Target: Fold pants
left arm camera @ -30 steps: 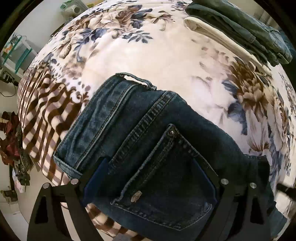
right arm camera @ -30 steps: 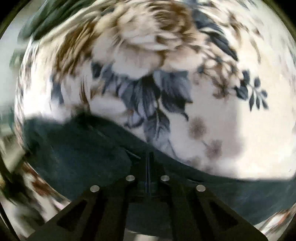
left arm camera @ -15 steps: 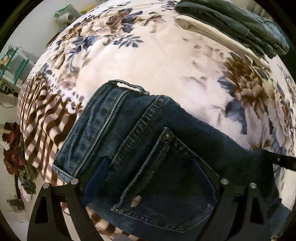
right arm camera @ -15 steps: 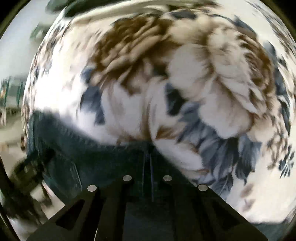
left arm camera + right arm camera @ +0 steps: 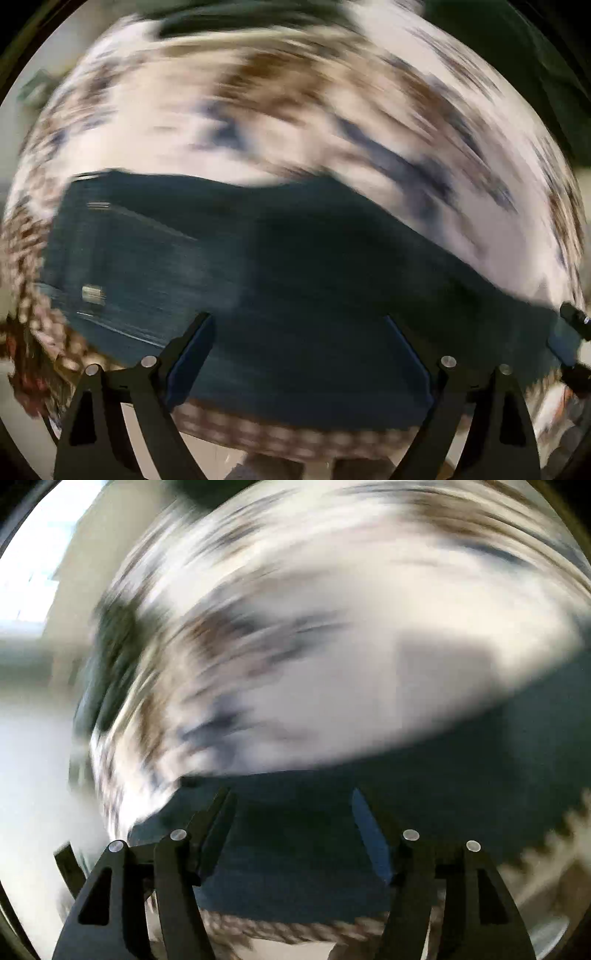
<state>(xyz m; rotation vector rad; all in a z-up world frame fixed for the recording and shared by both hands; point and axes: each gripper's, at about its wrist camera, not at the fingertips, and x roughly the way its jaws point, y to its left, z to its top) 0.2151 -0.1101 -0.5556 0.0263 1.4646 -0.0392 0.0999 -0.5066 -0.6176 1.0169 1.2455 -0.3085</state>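
Both views are smeared by motion. Dark blue jeans lie on a floral blanket, stretching from left to lower right. My left gripper is open, its fingers spread wide over the jeans with nothing between them. In the right wrist view the jeans lie under and to the right of my right gripper, which is open and holds nothing. The other gripper's tip shows at the right edge of the left wrist view.
The blanket covers the bed. A dark green pile of clothes is blurred at the far top. The blanket's striped brown edge and the floor beyond lie just below the jeans.
My right gripper has opened and let go of the jeans. Both grippers are moving fast; the left view has swung so the jeans pocket sits further left.
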